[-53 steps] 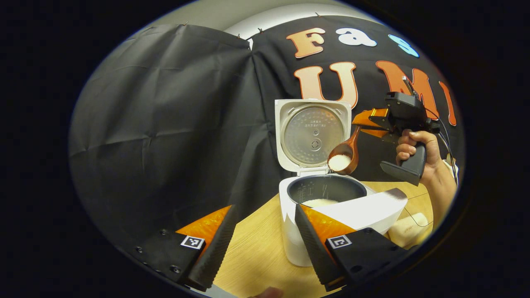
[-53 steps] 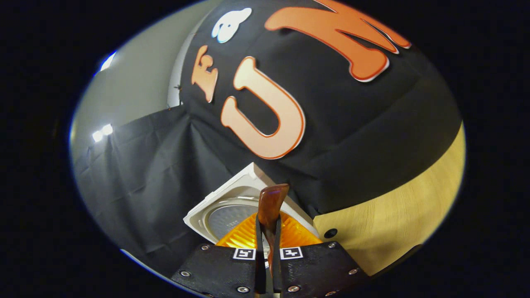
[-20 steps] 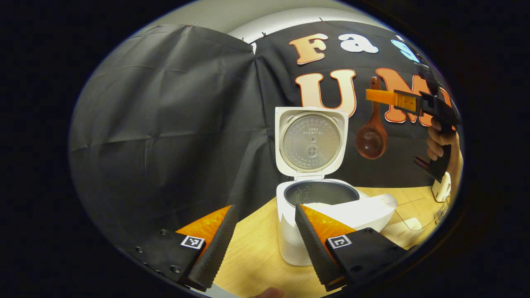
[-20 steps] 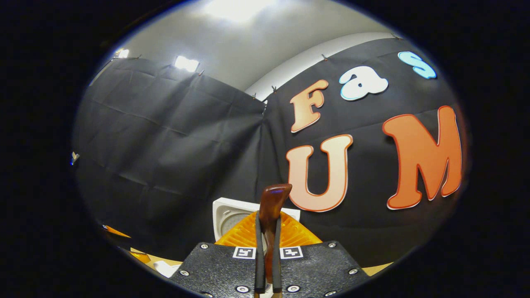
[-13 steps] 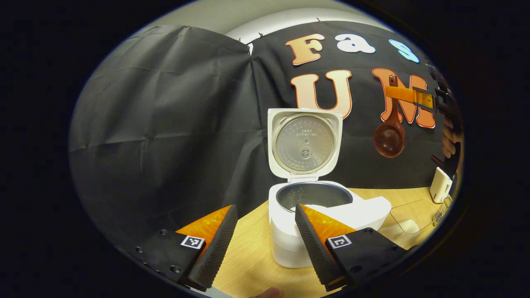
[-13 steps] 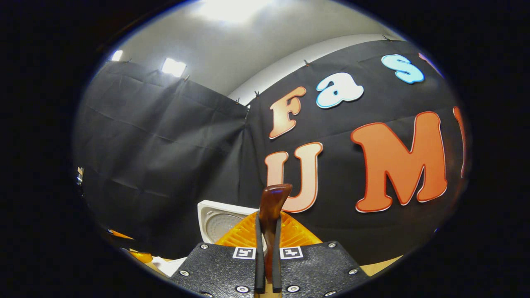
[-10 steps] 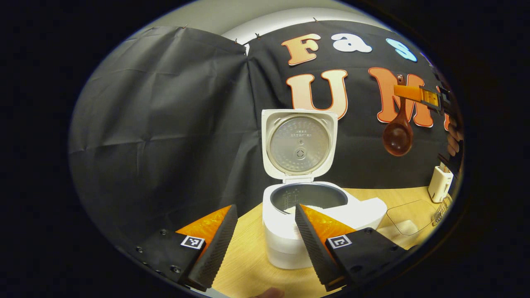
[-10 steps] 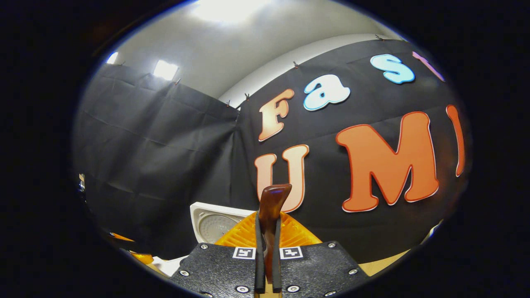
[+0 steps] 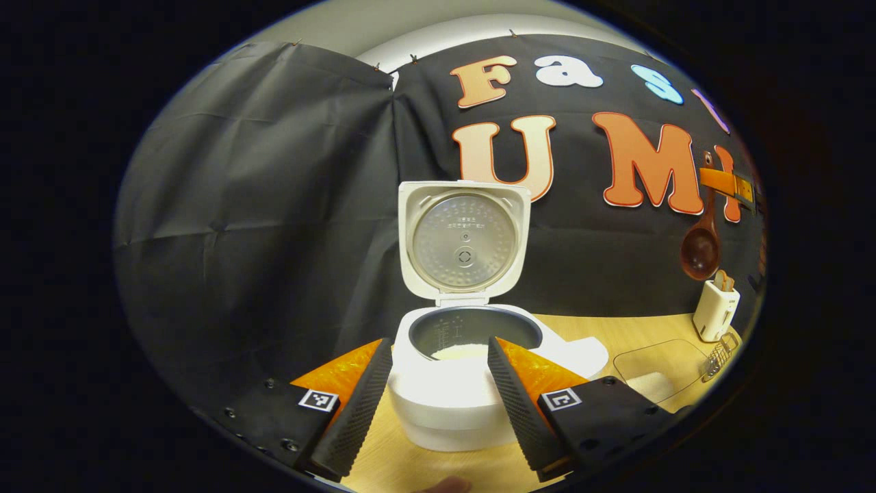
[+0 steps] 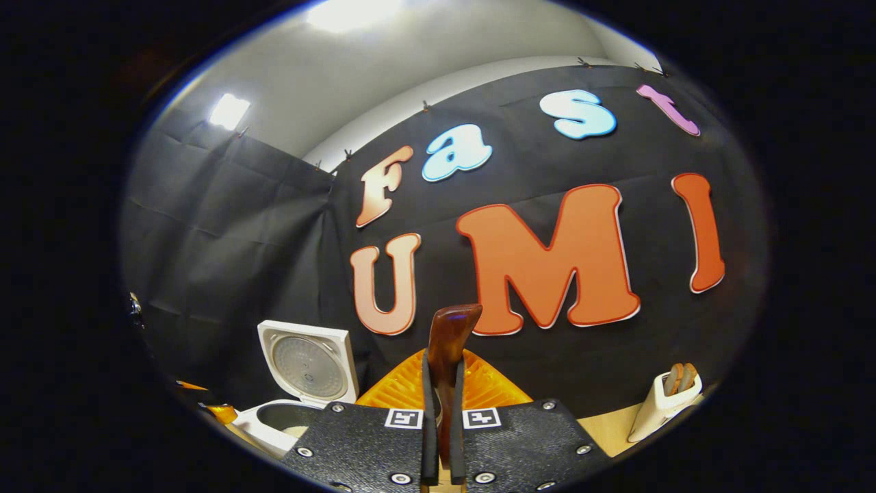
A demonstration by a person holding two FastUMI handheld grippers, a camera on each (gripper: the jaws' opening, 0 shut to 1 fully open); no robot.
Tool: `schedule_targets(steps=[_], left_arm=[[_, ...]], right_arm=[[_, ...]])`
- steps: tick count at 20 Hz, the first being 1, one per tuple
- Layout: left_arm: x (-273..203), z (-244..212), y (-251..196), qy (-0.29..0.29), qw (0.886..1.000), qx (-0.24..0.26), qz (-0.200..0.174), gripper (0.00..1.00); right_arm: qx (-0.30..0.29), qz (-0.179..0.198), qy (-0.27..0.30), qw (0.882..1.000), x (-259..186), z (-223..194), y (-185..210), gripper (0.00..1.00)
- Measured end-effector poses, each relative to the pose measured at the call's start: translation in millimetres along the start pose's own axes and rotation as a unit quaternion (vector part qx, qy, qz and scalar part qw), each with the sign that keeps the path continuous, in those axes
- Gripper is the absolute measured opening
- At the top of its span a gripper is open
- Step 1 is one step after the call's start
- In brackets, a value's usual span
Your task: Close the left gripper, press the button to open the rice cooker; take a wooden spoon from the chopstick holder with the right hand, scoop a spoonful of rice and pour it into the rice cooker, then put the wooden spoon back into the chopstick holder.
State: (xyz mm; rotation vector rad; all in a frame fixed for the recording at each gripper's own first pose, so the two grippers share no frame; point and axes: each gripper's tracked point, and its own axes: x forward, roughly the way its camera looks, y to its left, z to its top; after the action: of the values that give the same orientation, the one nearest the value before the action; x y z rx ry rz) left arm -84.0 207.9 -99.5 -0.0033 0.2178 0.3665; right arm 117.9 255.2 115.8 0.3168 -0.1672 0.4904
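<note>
The rice cooker [image 9: 460, 373] is seen on the wooden table [image 9: 629, 329], lid raised, rice visible in its pot. The left gripper [image 9: 432, 404] is held wide apart before it. The wooden spoon [image 10: 446, 342] is clamped by its handle in the right gripper [image 10: 439, 438], bowl hanging down above the chopstick holder [image 9: 715, 311] at the table's right.

The left gripper [image 9: 432, 397] hangs with fingers spread before the open rice cooker [image 9: 465, 342]. At three o'clock, the wooden spoon [image 9: 701, 243] dangles above the chopstick holder [image 9: 715, 311].
</note>
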Motion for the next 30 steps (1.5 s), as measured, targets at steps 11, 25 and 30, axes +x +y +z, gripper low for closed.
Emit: schedule_targets(steps=[11,25,30], left_arm=[[7.2,3.7,-38.4,-0.002,1.000,-0.009,-0.023,0.92],[5.2,3.6,-60.3,0.001,1.000,0.007,-0.028,0.92],[7.2,4.3,-62.0,0.000,1.000,0.014,-0.026,0.92]], right_arm=[[0.004,-0.122,0.025,0.992,-62.3,2.9,-125.3,0.07],[0.068,-0.242,0.073,0.965,-118.9,-49.9,-230.6,0.07],[0.107,-0.275,0.097,0.951,-137.0,-87.4,-254.5,0.07]])
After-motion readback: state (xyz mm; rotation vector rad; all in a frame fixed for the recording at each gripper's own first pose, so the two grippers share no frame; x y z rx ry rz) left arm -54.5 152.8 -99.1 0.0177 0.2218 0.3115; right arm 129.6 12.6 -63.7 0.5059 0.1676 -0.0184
